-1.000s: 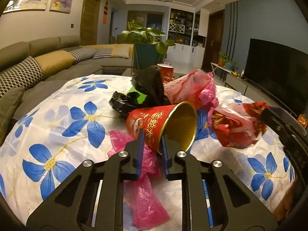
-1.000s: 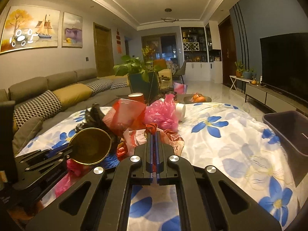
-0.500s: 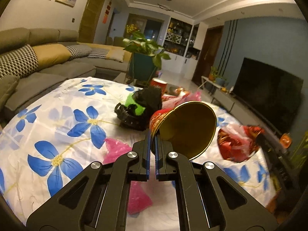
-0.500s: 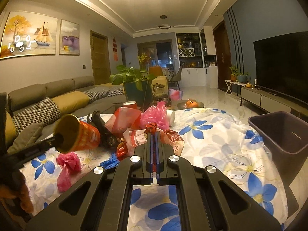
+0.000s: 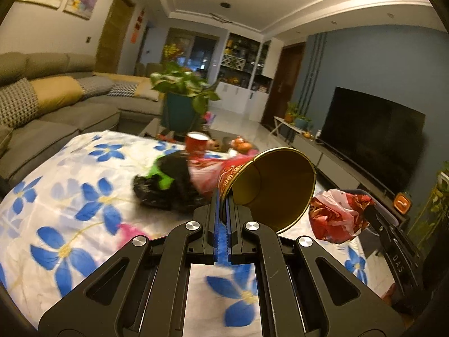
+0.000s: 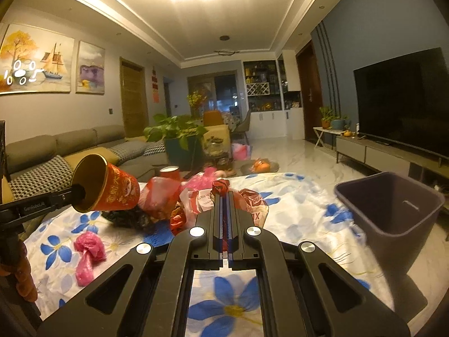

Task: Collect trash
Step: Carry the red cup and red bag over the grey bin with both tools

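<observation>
Left claw point(image 5: 223, 196) clenched on the cup point(image 5: 269, 188) rim, now lifted clear off the desk point(image 5: 84, 196). Right claw point(image 6: 224, 196) grips a wrapper point(image 6: 221, 186). Bin point(image 6: 393, 205) waits at three o'clock; drop-off looks next.

two red paper cups: one point(image 6: 108, 188) in the air, one point(image 6: 169, 172) at the table's far edge. one dark bin point(image 6: 390, 213) off the right edge. one pink bag point(image 6: 88, 252) near the left edge. two grippers, left point(image 6: 75, 195) and right point(image 6: 224, 196).
</observation>
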`<action>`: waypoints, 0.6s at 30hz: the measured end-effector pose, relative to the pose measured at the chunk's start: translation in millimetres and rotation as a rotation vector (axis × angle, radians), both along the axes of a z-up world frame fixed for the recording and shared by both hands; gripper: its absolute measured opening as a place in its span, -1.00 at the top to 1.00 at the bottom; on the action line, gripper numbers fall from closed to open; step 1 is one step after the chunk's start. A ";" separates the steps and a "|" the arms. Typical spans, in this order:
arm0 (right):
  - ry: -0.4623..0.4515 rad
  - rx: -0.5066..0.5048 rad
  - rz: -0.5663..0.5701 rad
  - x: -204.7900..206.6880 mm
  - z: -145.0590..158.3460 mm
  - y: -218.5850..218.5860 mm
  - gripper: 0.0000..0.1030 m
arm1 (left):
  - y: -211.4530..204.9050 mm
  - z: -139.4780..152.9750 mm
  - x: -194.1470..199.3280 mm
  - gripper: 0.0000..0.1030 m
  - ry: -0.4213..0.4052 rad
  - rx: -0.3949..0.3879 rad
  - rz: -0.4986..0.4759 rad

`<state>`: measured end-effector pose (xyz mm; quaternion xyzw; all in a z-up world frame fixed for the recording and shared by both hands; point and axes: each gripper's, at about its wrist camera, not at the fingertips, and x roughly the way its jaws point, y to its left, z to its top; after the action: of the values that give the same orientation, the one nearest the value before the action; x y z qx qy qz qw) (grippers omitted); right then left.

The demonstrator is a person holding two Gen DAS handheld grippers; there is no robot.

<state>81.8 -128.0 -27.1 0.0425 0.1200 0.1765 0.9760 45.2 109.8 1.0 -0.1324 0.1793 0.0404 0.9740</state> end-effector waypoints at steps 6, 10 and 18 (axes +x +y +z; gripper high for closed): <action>-0.034 -0.006 -0.087 1.0 9.4 -34.3 0.94 | -45.7 11.2 27.7 0.94 -0.013 0.027 -0.102; -0.059 -0.015 -0.175 6.5 16.2 -64.5 0.95 | -86.8 19.1 50.7 0.94 -0.036 0.046 -0.184; -0.083 -0.038 -0.366 24.7 21.7 -128.7 0.95 | -164.1 24.2 104.2 0.94 -0.057 0.059 -0.314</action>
<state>106.5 -256.7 -5.4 0.0379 0.0732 -0.0048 0.9966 149.5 -54.3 25.2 -0.0752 0.1687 -0.1107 0.9765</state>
